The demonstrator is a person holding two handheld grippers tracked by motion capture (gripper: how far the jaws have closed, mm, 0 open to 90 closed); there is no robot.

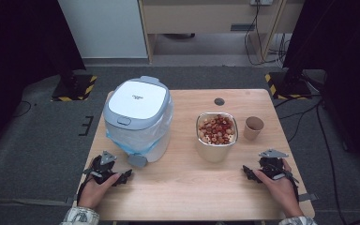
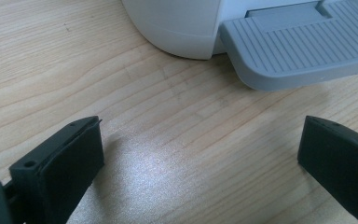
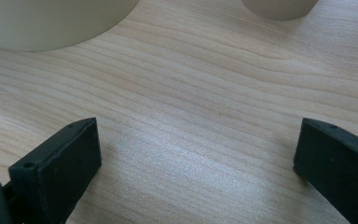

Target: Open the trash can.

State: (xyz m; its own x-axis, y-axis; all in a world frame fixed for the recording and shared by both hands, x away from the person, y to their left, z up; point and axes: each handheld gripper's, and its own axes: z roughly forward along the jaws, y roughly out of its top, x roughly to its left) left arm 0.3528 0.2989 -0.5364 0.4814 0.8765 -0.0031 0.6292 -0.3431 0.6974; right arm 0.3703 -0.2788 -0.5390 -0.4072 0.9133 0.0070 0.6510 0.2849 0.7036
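Overhead view of a wooden bench (image 1: 178,187) on grey carpet. At its left stood a white pedal bin (image 1: 138,119), lid closed, a clear liner bunched around its body and its grey pedal (image 1: 137,161) facing the near edge. Right of centre stood a cream container (image 1: 216,136) filled with red and pale round pieces, with a brown paper cup (image 1: 253,128) just beside it to the right. The left gripper (image 1: 104,169) rested near the pedal; the right gripper (image 1: 268,168) rested near the container. Their jaws appeared parted, though too small to tell with certainty.
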